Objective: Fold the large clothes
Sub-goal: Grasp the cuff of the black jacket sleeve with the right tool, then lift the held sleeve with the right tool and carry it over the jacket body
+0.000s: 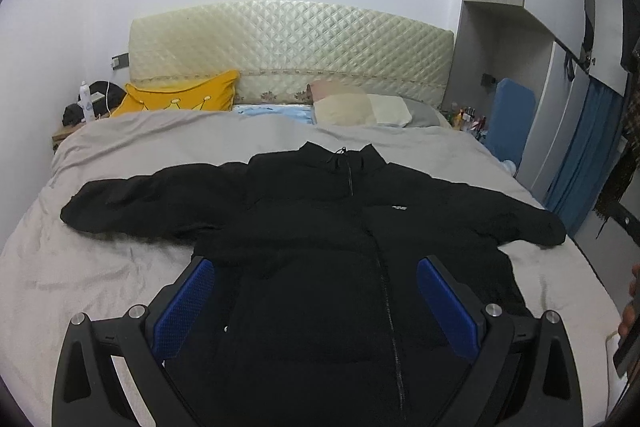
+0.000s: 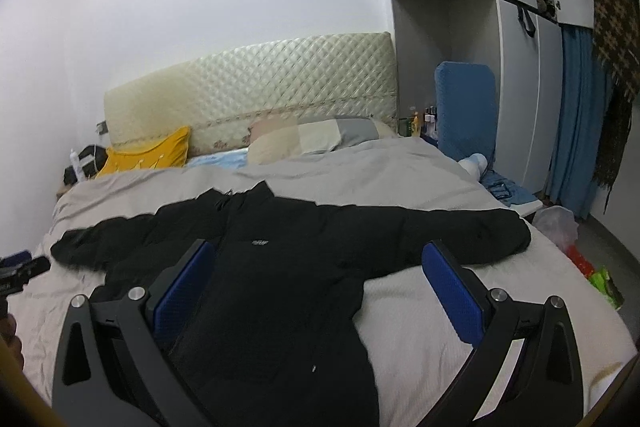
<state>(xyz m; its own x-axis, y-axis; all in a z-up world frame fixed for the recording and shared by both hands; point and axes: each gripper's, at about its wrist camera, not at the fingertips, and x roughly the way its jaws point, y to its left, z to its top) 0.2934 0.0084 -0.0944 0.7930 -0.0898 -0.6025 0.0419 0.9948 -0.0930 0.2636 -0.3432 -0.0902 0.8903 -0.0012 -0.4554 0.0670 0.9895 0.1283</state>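
Observation:
A large black zip-up jacket [image 1: 312, 227] lies flat, front up, on the grey bed sheet [image 1: 36, 267], both sleeves spread out sideways and collar toward the headboard. It also shows in the right wrist view [image 2: 272, 267]. My left gripper [image 1: 316, 267] is open and empty, hovering above the jacket's lower body, its blue pads [image 1: 184, 307] wide apart. My right gripper [image 2: 316, 259] is open and empty, hovering above the jacket's right side near the armpit of the right sleeve [image 2: 460, 231].
A yellow pillow [image 1: 180, 99], beige pillows [image 1: 360, 109] and a quilted headboard [image 1: 288, 43] are at the far end. A nightstand with clutter [image 1: 88, 107] stands far left. A blue cushion [image 2: 464, 107], wardrobe [image 2: 520, 75] and bags on the floor [image 2: 560, 227] are on the right.

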